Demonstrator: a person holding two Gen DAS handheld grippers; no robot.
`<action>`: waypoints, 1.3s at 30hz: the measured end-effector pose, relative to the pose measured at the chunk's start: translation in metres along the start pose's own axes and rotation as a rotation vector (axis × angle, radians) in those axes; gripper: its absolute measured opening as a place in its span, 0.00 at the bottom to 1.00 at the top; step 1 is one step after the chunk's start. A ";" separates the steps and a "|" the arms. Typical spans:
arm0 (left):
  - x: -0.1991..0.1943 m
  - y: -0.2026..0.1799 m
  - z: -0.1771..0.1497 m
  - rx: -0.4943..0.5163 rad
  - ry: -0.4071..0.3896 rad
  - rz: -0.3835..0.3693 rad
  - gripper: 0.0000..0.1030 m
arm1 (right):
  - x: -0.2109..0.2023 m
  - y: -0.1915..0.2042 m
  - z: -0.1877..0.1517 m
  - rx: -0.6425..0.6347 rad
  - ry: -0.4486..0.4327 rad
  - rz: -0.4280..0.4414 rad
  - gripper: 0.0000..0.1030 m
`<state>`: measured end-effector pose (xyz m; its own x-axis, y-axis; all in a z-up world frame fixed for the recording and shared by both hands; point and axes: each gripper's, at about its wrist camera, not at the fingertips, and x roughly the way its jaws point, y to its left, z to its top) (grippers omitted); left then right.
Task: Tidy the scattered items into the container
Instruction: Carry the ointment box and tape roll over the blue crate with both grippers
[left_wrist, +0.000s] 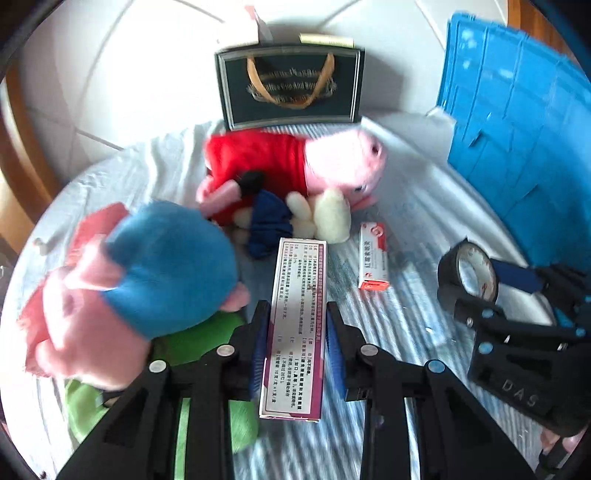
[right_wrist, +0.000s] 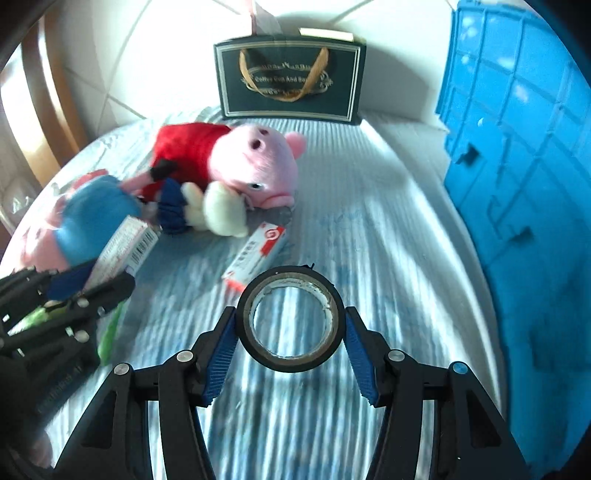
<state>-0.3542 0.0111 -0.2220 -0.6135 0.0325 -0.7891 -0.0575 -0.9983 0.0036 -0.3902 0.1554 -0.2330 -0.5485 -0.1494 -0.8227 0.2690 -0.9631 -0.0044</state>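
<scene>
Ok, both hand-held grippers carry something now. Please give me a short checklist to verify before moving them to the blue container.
1. Left hand-held gripper grips the long medicine box between its pads: ok.
2. Right hand-held gripper grips the black tape roll on both sides: ok.
3. Both loads are lifted clear of the striped cloth: cannot tell, image is blurred.
4. Blue container is in view on the right: ok.
5. Container opening is free to receive items: cannot tell, only its outer wall shows.
6. All items collected: not ok; the small red-and-white box and the pig plush in red still lie on the cloth.
</scene>
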 end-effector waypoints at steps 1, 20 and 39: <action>-0.015 0.006 -0.002 0.005 -0.023 -0.003 0.28 | -0.013 0.005 -0.002 -0.001 -0.015 -0.005 0.54; -0.211 -0.087 0.051 0.125 -0.411 -0.192 0.28 | -0.300 -0.043 -0.016 0.110 -0.470 -0.242 0.54; -0.227 -0.419 0.059 0.364 -0.293 -0.354 0.28 | -0.341 -0.325 -0.116 0.217 -0.327 -0.345 0.54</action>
<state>-0.2372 0.4251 -0.0084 -0.6969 0.4246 -0.5780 -0.5337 -0.8454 0.0225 -0.1994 0.5451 -0.0171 -0.8040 0.1566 -0.5736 -0.1228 -0.9876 -0.0976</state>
